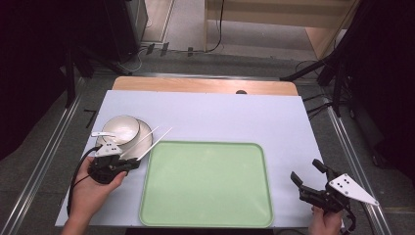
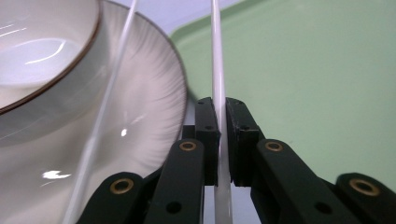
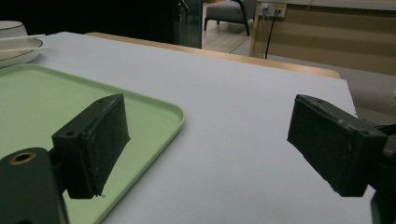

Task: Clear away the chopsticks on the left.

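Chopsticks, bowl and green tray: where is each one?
chopstick (image 2: 217,70), left gripper view, shaft above the jaws
bowl (image 1: 120,128), high view, middle of its inside
green tray (image 1: 205,183), high view, bare floor

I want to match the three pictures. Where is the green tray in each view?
High view: the green tray lies at centre bottom of the table, right of the plate.
Left gripper view: it takes up the upper right, behind the white chopstick clamped in the left gripper.
Right gripper view: it is at the left, behind the left finger.
Shared landmark: the plate with the bowl, beside the tray's corner.
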`<state>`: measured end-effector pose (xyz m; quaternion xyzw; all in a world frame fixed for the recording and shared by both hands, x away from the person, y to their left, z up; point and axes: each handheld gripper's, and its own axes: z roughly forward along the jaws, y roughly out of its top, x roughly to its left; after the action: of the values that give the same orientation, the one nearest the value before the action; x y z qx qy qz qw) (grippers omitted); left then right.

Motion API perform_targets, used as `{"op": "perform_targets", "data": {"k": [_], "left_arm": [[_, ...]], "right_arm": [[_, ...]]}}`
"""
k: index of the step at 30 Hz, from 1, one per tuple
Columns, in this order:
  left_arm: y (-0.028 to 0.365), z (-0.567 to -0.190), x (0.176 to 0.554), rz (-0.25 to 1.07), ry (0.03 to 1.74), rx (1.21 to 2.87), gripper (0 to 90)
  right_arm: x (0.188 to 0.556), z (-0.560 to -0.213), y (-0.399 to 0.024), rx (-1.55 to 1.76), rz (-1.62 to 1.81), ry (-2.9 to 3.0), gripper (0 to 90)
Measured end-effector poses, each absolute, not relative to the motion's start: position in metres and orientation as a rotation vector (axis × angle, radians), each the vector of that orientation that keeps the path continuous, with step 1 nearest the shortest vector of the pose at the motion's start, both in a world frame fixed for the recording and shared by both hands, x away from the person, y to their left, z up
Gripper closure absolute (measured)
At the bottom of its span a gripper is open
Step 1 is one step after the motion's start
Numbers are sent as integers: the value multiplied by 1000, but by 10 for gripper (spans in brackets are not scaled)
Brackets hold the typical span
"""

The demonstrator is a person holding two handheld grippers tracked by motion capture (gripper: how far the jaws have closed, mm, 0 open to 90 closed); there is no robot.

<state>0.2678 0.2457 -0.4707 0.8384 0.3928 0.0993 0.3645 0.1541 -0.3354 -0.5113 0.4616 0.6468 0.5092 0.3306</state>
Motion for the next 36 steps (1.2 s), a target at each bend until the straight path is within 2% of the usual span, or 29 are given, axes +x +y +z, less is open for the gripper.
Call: {"op": "perform_targets", "data": {"k": [9,19,36], "left_arm": [[205,-487,253,134,997,2157,854],[188,-503,243,54,1053,2123,853],[174,-517,238,126,1073,2173,848]], "right_arm": [[152,-510,-336,1205,1334,1684,126],[153,-510,-337,1208,1336,1681,126],[153,-511,-337,1208,1339,1684,126]]}}
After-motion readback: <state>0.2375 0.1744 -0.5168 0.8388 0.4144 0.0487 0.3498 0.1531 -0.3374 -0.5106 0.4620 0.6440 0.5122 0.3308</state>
